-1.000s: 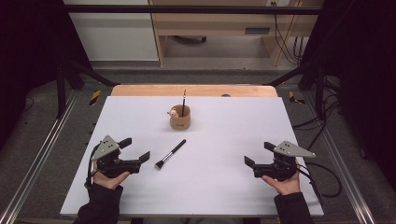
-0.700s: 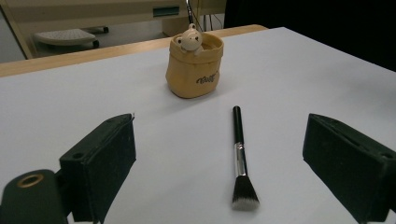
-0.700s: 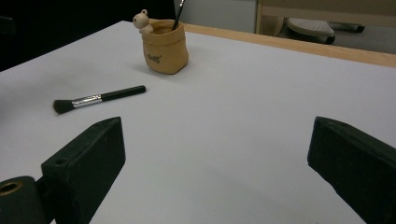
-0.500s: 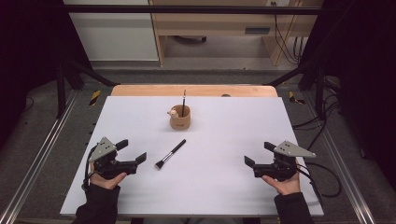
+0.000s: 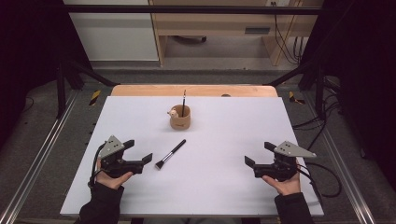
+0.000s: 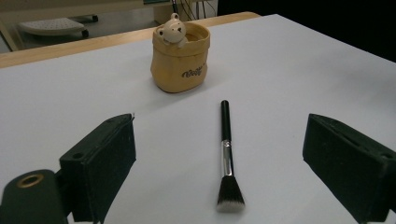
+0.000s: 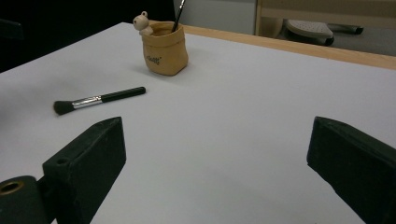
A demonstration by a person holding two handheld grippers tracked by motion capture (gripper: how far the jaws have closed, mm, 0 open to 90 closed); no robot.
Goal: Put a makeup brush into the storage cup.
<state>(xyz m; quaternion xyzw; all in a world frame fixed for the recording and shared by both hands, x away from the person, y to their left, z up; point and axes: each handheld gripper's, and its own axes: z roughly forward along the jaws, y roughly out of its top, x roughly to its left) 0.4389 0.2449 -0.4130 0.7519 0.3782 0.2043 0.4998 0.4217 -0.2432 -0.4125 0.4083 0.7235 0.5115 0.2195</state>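
Your left gripper sits low at the near-left of the table, jaws spread wide & holding nothing. The brush lies flat on the white top just right of that gripper, not touching it. In the left gripper view the brush lies between the two jaws but ahead of them, bristle end toward you, black handle pointing away at the cup. Bristles are dark w/ pale tips, ferrule is silver.

The cup stands upright past the brush, near the table's far-middle, clear of the brush handle. It's a tan sack-shaped pot w/ a small bear figure on its rim & dark lettering on the front. A 2nd thin brush stands in it, handle up, leaning a bit.

Your right gripper rests at the near-right, well apart from brush & cup, jaws also wide apart & empty. In the right gripper view the brush lies off to the left beyond the left jaw, cup farther back; bare white top between the jaws.

Your hands hold both grippers from below, cables trailing off the right one toward the table edge.
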